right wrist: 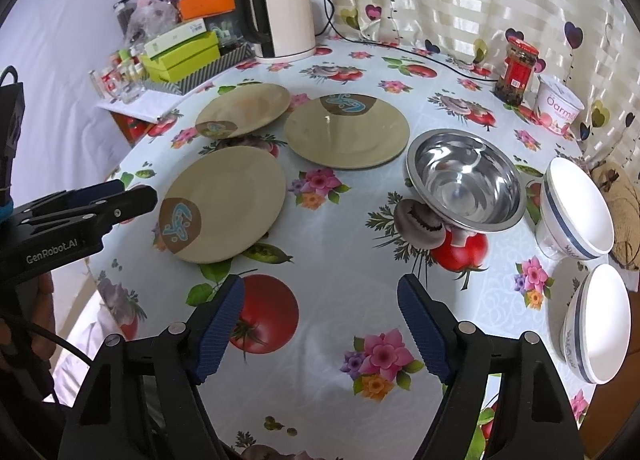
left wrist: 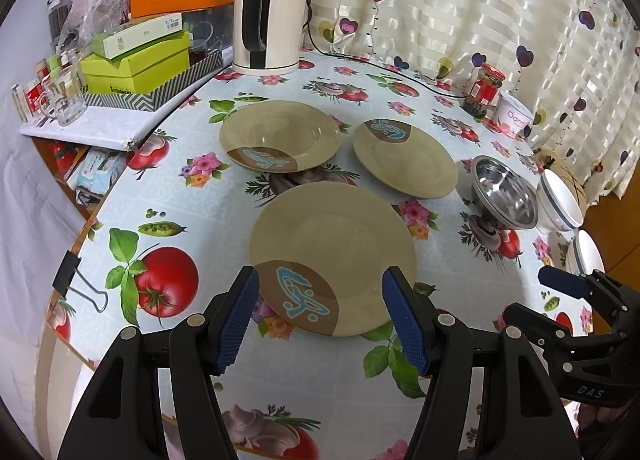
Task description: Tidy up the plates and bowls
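Plates and bowls, all loose on the fruit-print tablecloth (right wrist: 320, 344); both claws spread and holding nothing.

Left to right from my right wrist view: three tan plates — near plate (right wrist: 224, 206), far-left plate (right wrist: 244, 110), middle plate (right wrist: 347, 132) — then the steel bowl (right wrist: 466, 180), then two white blue-banded bowls, far (right wrist: 576, 212) and near (right wrist: 598, 324). I judge the plates stiff, glazed, slick and chippable; best pinched at the rim, since they lie flat. Steel bowl looks light and tough; take its rolled lip. White bowls look like ceramic, fragile; grip the wall at the rim. My left gripper (left wrist: 320, 316) hangs just before the near plate's edge, not touching; right gripper (right wrist: 320, 328) hangs over bare cloth. Writing: "GenRobot.AI" and "DAS" on the gripper bodies; tub (right wrist: 560, 108) reads "Oarm…", rest cut off; red-labelled jar (right wrist: 516, 74) illegible.
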Action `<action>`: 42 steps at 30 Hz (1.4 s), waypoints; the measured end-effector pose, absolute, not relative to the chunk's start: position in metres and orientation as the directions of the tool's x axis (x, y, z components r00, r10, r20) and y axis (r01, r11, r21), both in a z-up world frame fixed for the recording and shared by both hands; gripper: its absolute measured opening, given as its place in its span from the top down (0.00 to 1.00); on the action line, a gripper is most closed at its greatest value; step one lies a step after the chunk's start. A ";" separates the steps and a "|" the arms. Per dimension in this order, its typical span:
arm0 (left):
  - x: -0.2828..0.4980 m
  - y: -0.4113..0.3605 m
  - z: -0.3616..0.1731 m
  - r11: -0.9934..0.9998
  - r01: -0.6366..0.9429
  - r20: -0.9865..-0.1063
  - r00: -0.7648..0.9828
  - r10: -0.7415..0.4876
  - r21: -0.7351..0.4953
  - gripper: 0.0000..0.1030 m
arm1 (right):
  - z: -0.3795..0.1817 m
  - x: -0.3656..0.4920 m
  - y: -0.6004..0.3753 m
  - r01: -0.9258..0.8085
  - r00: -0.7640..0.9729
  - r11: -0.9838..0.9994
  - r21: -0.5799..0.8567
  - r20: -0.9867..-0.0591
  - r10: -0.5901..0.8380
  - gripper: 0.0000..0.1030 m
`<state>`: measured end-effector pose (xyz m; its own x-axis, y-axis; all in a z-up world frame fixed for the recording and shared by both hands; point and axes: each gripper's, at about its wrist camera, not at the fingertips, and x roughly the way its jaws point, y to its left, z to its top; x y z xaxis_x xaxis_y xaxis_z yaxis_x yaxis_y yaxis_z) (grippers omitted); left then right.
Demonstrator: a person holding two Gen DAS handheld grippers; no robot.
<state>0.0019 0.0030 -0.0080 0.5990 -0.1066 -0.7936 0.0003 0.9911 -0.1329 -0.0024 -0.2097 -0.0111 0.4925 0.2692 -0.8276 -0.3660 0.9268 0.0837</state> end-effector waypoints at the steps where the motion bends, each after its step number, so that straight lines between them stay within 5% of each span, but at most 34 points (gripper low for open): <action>1: 0.002 0.003 -0.008 0.991 -0.001 -0.794 0.598 -0.108 -0.135 0.37 | -0.011 -0.002 -0.209 -0.365 0.490 0.927 0.086 -0.829 0.270 0.27; 5: 0.002 0.003 -0.008 0.990 0.002 -0.791 0.601 -0.114 -0.142 0.37 | -0.012 -0.002 -0.208 -0.367 0.482 0.926 0.088 -0.833 0.271 0.32; 15: 0.004 0.005 -0.006 0.990 0.030 -0.778 0.616 -0.125 -0.135 0.42 | -0.013 -0.001 -0.204 -0.394 0.466 0.914 0.099 -0.836 0.291 0.63; 42: 0.014 0.025 -0.016 0.983 0.026 -0.784 0.600 -0.160 -0.181 0.43 | -0.011 0.021 -0.191 -0.422 0.457 0.895 0.142 -0.820 0.345 0.63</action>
